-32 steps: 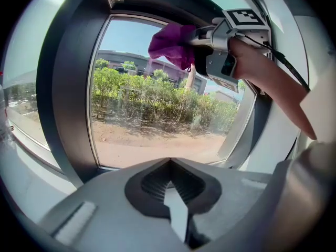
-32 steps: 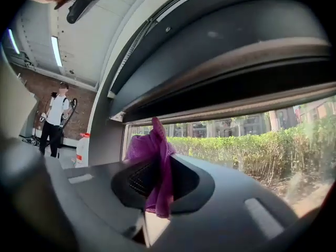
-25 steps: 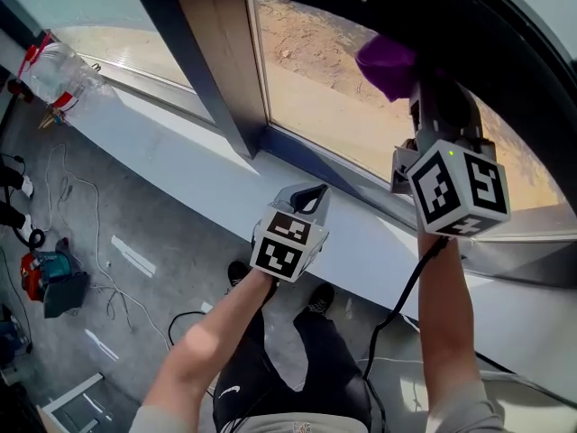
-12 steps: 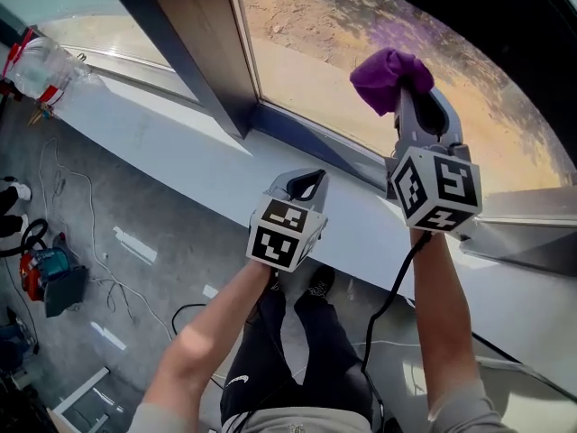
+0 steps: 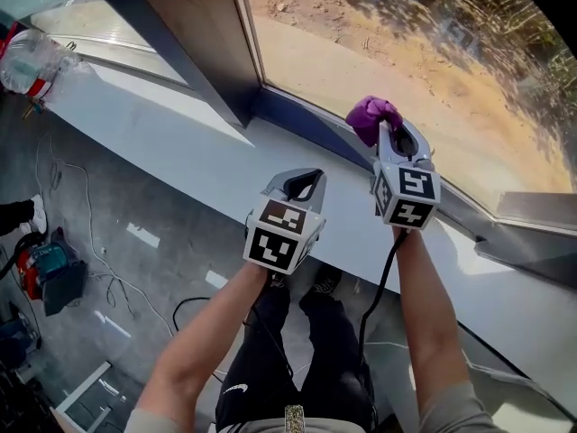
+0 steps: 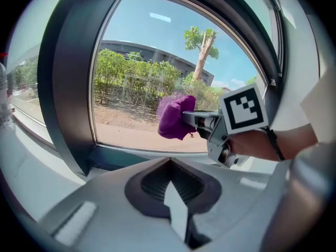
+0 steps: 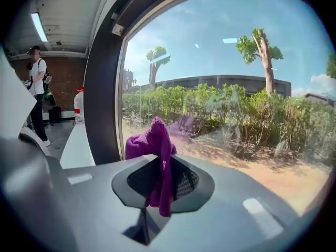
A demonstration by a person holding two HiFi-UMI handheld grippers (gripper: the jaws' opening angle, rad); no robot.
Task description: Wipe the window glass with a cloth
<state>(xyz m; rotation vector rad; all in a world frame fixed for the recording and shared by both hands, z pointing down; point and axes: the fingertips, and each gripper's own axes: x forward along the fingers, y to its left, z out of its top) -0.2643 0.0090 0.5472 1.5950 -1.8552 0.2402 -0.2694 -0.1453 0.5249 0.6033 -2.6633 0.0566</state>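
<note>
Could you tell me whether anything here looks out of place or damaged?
Nothing stands out. The cloth is bunched in the right gripper by the window glass; the left gripper is shut and empty.

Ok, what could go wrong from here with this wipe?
The right tongs pinch only a thin fold of the purple cloth; drag on the window glass might pull it free. The cloth sits low by the bottom frame, so the hard tongs could knock it.

A plastic bottle stands on the white window sill.
</note>
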